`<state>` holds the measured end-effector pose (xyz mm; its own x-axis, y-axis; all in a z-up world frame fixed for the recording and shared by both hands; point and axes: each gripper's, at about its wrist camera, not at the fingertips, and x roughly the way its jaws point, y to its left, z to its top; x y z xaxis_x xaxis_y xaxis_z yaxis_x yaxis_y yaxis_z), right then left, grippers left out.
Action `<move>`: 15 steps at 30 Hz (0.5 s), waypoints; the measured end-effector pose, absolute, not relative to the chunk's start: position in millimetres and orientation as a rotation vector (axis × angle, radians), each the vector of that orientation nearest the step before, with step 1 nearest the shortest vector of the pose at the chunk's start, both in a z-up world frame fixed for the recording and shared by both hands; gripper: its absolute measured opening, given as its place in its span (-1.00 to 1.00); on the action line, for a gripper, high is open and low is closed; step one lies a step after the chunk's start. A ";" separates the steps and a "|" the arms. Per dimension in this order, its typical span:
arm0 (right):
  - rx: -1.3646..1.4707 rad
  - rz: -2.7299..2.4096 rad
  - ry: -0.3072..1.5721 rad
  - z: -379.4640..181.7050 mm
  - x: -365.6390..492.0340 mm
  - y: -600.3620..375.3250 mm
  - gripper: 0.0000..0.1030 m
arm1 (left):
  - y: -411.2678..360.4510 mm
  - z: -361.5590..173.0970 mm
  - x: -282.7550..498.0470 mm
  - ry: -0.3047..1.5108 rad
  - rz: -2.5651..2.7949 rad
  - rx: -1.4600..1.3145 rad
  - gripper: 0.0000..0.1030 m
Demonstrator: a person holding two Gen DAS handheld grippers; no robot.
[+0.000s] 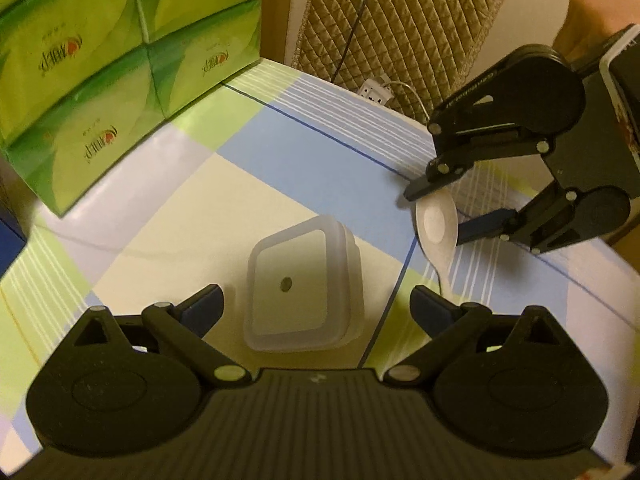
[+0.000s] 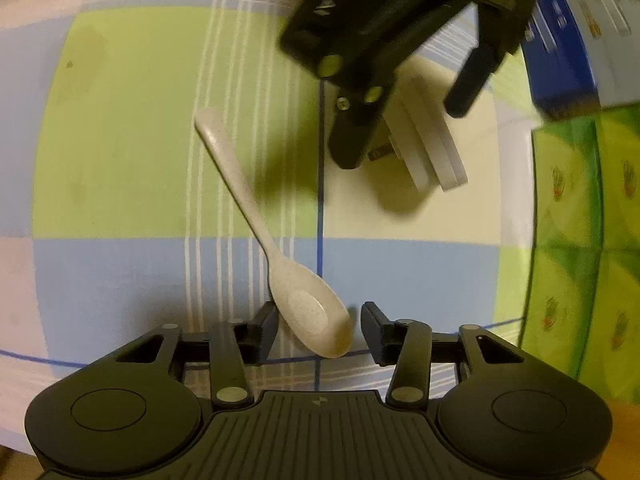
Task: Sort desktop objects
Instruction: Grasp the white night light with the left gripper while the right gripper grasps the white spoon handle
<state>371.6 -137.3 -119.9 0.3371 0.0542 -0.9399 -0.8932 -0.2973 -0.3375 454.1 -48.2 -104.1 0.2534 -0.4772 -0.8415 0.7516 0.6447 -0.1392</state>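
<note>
Green tissue packs (image 1: 100, 80) stand stacked at the left of the checked worktop (image 1: 312, 152). The left claw (image 1: 316, 308) hangs open around a white night light (image 1: 304, 288). Further right, the right claw (image 2: 320, 328) straddles the spoon (image 2: 308, 308) bowl, jaws apart, one finger (image 2: 268, 332) touching it.

Left gripper (image 1: 316, 308) gapes wide; right gripper (image 2: 320, 330) stands narrower, both angled downward.
</note>
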 end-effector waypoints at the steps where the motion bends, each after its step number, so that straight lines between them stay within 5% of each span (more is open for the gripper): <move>1: -1.557 1.152 0.797 -119.2 372.9 -137.1 -0.26 | -48.2 -105.0 454.8 1.011 -0.858 0.308 0.89; 8: -1.535 1.138 0.853 -121.8 361.9 -136.9 -0.92 | -49.0 -110.4 453.8 1.031 -0.865 0.291 0.76; 11: -1.497 1.108 0.864 -120.6 361.4 -138.2 -0.94 | -48.1 -109.4 451.9 1.031 -0.857 0.295 0.66; 15: -1.480 1.088 0.883 -119.0 351.9 -145.7 -0.94 | -44.8 -109.6 453.1 1.036 -0.832 0.288 0.28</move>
